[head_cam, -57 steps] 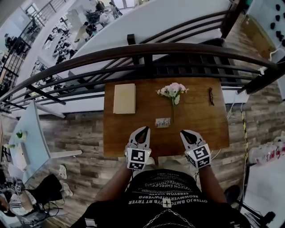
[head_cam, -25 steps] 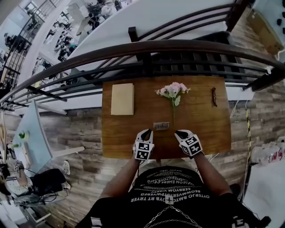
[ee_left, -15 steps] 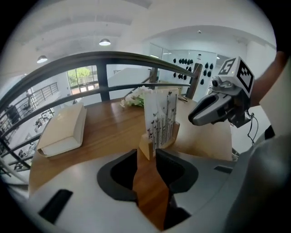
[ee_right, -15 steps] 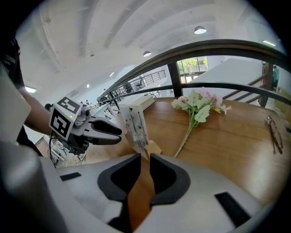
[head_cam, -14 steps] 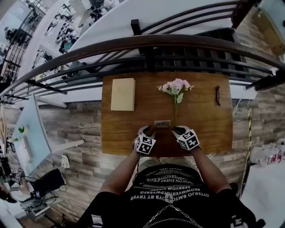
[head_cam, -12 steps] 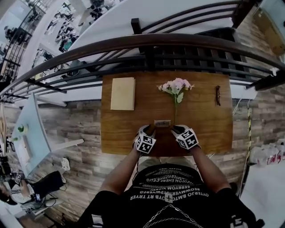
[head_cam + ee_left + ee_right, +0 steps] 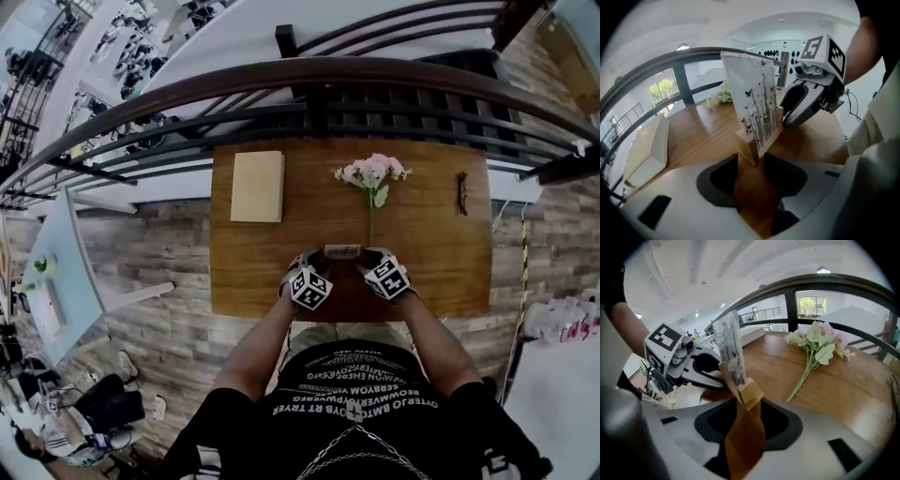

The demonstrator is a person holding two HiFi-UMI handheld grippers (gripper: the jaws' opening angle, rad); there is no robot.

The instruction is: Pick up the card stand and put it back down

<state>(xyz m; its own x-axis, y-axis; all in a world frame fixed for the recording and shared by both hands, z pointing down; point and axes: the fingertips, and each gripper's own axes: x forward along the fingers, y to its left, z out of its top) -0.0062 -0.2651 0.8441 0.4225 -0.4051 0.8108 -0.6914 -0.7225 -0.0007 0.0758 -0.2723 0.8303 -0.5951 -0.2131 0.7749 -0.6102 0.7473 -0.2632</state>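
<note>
The card stand point(image 7: 342, 250), a wooden block holding an upright clear card printed with butterflies, stands near the front of the wooden table point(image 7: 431, 253). My left gripper point(image 7: 307, 264) is at its left end and my right gripper point(image 7: 373, 261) at its right end. Both pairs of jaws have just been opening. In the left gripper view the gripper point(image 7: 750, 173) is open, a corner of the stand's base point(image 7: 757, 145) sitting between its tips without contact. In the right gripper view the gripper point(image 7: 743, 420) is open too, the block's end point(image 7: 749, 392) just at its tips.
A cream book point(image 7: 258, 186) lies at the table's back left. A pink flower sprig point(image 7: 372, 173) lies behind the stand, its stem reaching close to it. A small dark object point(image 7: 461, 192) lies at the back right. A dark railing point(image 7: 309, 80) borders the far edge.
Both grippers have come forward from the table's near edge and lowered to the stand's two ends. Their jaws, shut before, now stand open.
</note>
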